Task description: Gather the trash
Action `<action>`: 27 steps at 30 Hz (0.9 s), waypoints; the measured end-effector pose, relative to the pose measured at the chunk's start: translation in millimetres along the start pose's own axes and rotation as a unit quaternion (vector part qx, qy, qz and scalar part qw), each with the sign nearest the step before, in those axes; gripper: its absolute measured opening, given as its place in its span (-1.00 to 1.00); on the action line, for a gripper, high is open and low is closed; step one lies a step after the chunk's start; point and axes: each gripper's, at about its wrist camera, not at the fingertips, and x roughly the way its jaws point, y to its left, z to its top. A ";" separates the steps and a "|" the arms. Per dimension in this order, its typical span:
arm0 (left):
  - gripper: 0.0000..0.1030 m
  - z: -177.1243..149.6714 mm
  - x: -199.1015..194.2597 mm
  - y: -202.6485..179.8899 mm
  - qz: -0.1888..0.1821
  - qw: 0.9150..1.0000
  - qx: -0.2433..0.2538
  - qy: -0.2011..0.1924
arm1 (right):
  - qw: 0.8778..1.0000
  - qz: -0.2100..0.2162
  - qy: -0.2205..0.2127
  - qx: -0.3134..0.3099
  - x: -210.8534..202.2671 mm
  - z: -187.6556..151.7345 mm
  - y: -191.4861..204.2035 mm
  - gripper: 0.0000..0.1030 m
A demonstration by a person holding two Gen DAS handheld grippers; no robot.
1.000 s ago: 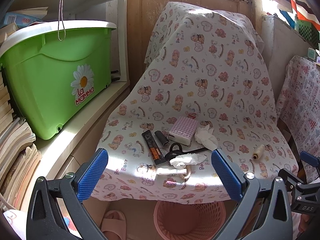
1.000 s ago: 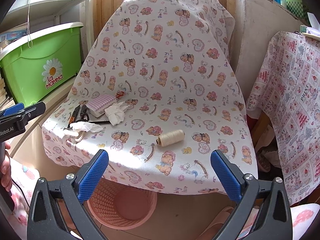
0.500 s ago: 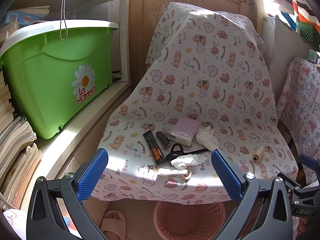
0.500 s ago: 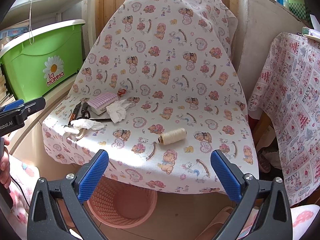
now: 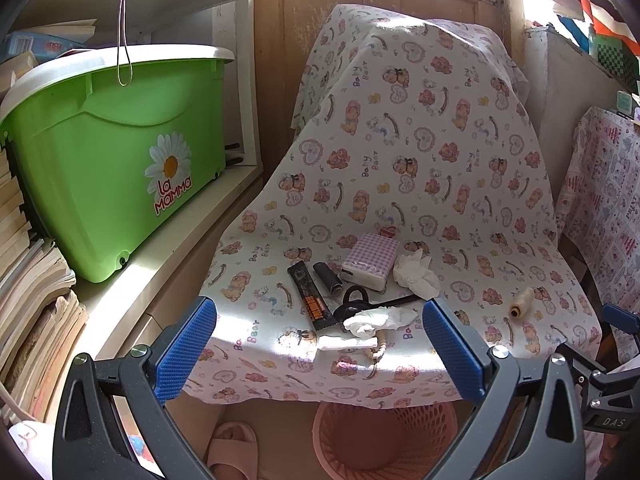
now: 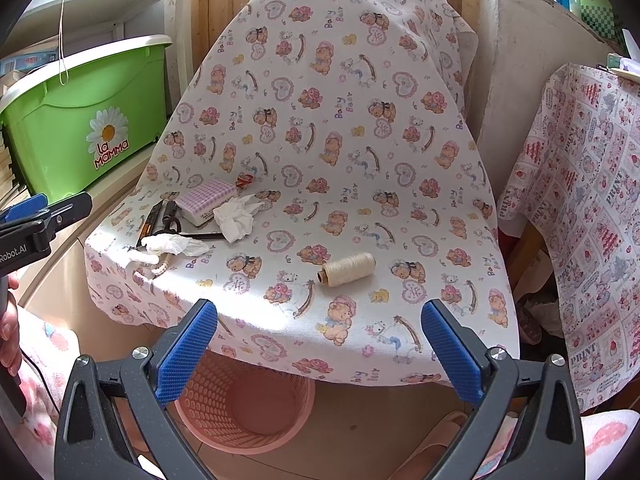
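Note:
A chair draped in a bear-print cloth point(image 5: 400, 160) holds clutter on its seat. Crumpled white tissues lie there: one point(image 5: 416, 274) point(image 6: 236, 218) beside a checked tissue pack point(image 5: 370, 256) point(image 6: 206, 200), another point(image 5: 378, 320) point(image 6: 172, 244) near the front edge. A dark wrapper point(image 5: 312, 296), a small black cylinder point(image 5: 328, 278) and black scissors point(image 5: 356, 300) lie alongside. A pink waste basket point(image 5: 384, 436) point(image 6: 244, 404) stands under the seat's front. My left gripper point(image 5: 318, 354) and right gripper point(image 6: 318, 354) are both open and empty, short of the seat's edge.
A cream thread spool point(image 6: 348, 268) point(image 5: 522, 302) lies on the seat's right. A green La Mamma bin point(image 5: 108, 160) sits on a shelf to the left, with stacked books point(image 5: 28, 280). A cloth-covered table point(image 6: 580, 200) stands right. Slippers point(image 5: 232, 448) lie on the floor.
Both grippers have edged slightly closer to the chair; the seat sits a little lower in both views. Nothing on the seat moved.

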 end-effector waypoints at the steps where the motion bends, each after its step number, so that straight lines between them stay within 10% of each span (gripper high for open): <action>1: 0.98 -0.9 2.7 0.9 -0.001 1.000 -0.003 0.006 | 1.000 0.002 0.003 0.000 1.0 -0.2 -0.3 0.99; 14: 0.92 -4.7 35.4 8.8 -0.055 0.996 -0.041 0.064 | 0.999 0.012 0.026 -0.017 20.3 3.8 4.7 0.81; 27: 0.13 -13.3 89.8 -3.9 -0.082 0.990 -0.043 0.107 | 0.999 0.010 0.039 0.024 41.0 4.2 -0.1 0.77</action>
